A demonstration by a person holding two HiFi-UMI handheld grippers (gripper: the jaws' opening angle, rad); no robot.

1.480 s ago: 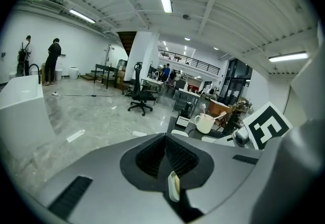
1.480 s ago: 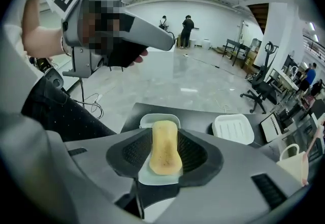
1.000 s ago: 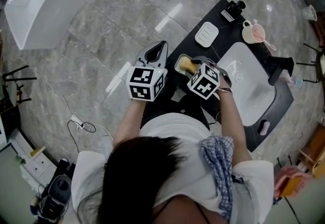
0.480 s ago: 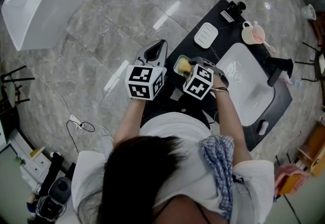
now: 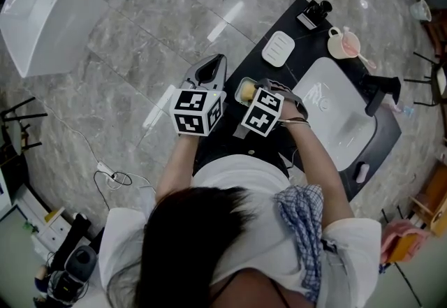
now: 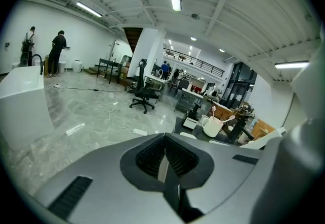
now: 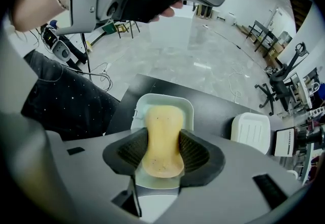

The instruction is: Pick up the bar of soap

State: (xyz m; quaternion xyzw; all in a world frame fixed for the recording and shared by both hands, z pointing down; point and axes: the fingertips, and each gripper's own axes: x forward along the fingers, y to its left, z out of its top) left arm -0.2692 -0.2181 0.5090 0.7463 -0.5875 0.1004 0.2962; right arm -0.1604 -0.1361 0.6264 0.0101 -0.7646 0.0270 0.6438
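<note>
The right gripper has shifted left over the bar of soap; its jaws have just been opening, soap between them, apparently unsqueezed.

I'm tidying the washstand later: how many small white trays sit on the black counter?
2. One tray holds the yellow soap bar at the counter's near end; the ridged tray lies empty farther along, toward the cup. Others may be hidden.

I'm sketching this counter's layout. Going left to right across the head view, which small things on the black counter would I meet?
bar of soap → white ribbed dish → mug → black faucet
</note>
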